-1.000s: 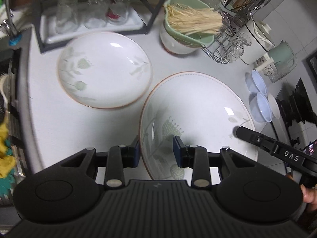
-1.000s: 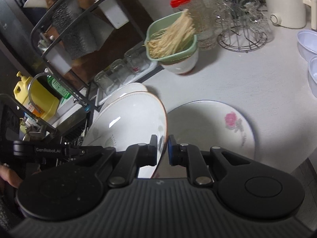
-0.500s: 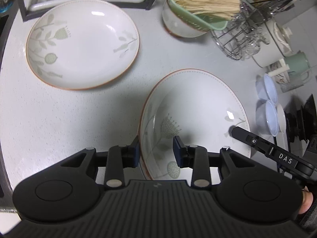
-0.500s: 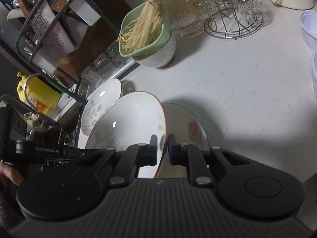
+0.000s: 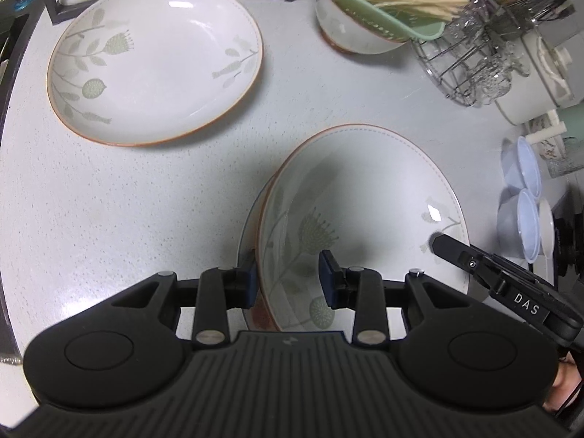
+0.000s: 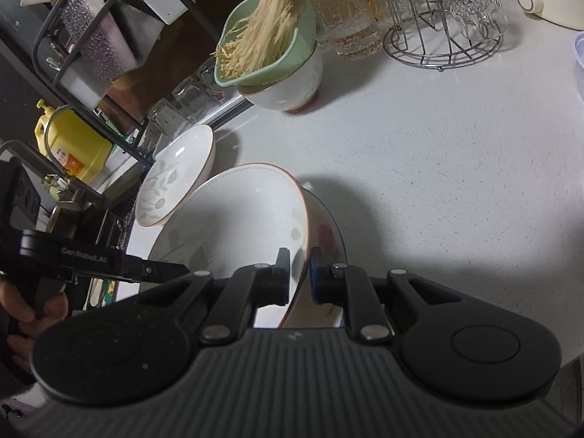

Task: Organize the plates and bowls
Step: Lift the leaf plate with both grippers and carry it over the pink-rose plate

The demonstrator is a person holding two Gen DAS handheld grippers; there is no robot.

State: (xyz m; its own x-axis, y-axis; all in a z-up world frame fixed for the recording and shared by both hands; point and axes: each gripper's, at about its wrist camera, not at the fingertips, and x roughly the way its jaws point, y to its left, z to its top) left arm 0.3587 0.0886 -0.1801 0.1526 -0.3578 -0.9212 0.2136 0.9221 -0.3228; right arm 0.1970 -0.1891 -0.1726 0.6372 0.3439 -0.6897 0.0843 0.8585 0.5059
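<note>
A deep white plate with a green flower pattern and an orange rim [image 5: 365, 189] hangs level between both grippers. My left gripper [image 5: 288, 277] is shut on its near left rim, one finger outside and one inside. My right gripper [image 6: 299, 273] is shut on the opposite rim, and its finger [image 5: 449, 248] shows in the left wrist view. Just under the held plate [image 6: 237, 211] lies a flat plate with a rose print [image 6: 328, 233], mostly covered; I cannot tell if they touch. A second flower-pattern deep plate [image 5: 153, 62] sits on the counter at the back left.
A bowl holding a green colander of noodles [image 5: 365, 18] stands at the back. Right of it are a wire rack of glasses [image 5: 474, 54] and stacked plastic cups [image 5: 522, 182]. A black shelf with glasses, a yellow bottle [image 6: 73, 142] and the sink lie to the left.
Both grippers have come down and across with the deep plate. It now covers most of the rose plate, which was showing well beside it before. The counter looks closer.
</note>
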